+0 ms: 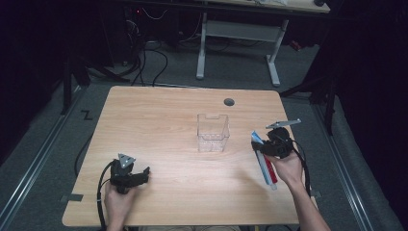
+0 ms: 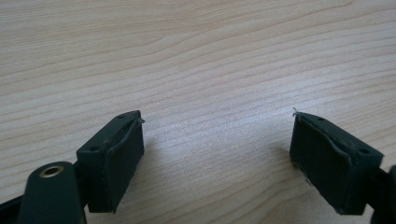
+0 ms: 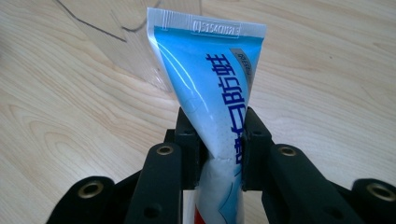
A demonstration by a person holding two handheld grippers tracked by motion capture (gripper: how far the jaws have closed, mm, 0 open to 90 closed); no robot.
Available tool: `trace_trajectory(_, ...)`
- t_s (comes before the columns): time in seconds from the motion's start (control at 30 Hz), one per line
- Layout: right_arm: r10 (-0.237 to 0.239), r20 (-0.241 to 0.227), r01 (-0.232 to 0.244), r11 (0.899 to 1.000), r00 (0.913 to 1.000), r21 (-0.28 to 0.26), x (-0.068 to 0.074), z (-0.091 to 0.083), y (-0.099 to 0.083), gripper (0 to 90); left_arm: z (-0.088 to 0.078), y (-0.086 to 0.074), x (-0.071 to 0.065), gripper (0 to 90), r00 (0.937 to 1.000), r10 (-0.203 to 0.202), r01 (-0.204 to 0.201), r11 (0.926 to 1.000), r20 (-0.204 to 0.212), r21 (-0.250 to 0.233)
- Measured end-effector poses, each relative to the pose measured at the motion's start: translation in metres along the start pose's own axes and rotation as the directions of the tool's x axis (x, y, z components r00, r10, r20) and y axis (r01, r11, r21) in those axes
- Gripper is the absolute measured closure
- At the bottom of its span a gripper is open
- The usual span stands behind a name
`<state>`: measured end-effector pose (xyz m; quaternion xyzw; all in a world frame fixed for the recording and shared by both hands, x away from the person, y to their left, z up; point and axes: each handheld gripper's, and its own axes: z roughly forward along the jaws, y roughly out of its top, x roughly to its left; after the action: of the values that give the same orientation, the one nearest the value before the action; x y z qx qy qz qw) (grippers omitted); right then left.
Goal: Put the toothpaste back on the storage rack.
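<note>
A blue, white and red toothpaste tube (image 1: 265,161) (image 3: 212,84) is clamped in my right gripper (image 1: 269,147) (image 3: 219,140), which is shut on its middle. Its crimped flat end points away from the jaws, and the tube is lifted off the table at the right. A clear plastic box (image 1: 212,132) stands upright near the table's middle, left of that gripper. My left gripper (image 1: 139,175) (image 2: 217,154) rests at the near left with its jaws wide open and only bare wood between the pads (image 2: 121,163).
The wooden table (image 1: 159,115) has a round cable hole (image 1: 229,102) at the back. Beyond the far edge stand a white desk frame (image 1: 238,38) and loose floor cables (image 1: 154,62). Dark floor lies on both sides.
</note>
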<state>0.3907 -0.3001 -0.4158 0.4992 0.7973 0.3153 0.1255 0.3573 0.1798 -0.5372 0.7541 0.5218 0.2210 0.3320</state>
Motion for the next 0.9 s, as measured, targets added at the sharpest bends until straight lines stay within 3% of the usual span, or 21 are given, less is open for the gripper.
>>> trace_trajectory(0.33,-0.040,-0.057,0.038,0.999,0.9976,-0.038,0.017,-0.007,0.011,74.3,0.000,0.000,0.000,17.9,1.0000,0.001,-0.001,1.0000,0.001,0.000)
trace_trajectory(0.6,-0.101,-0.048,0.100,0.995,0.9937,-0.018,0.030,-0.002,0.020,74.4,0.000,0.000,0.000,17.9,1.0000,0.001,-0.001,1.0000,0.001,0.000)
trace_trajectory(0.8,-0.091,-0.128,0.080,0.993,0.9877,-0.089,0.032,-0.006,0.026,74.1,0.000,0.000,0.000,17.9,1.0000,0.002,-0.002,1.0000,0.002,0.000)
trace_trajectory(0.9,-0.103,-0.124,0.090,0.990,0.9869,-0.106,0.034,-0.008,0.029,73.9,0.000,0.000,0.000,17.9,1.0000,0.002,-0.002,1.0000,0.002,0.000)
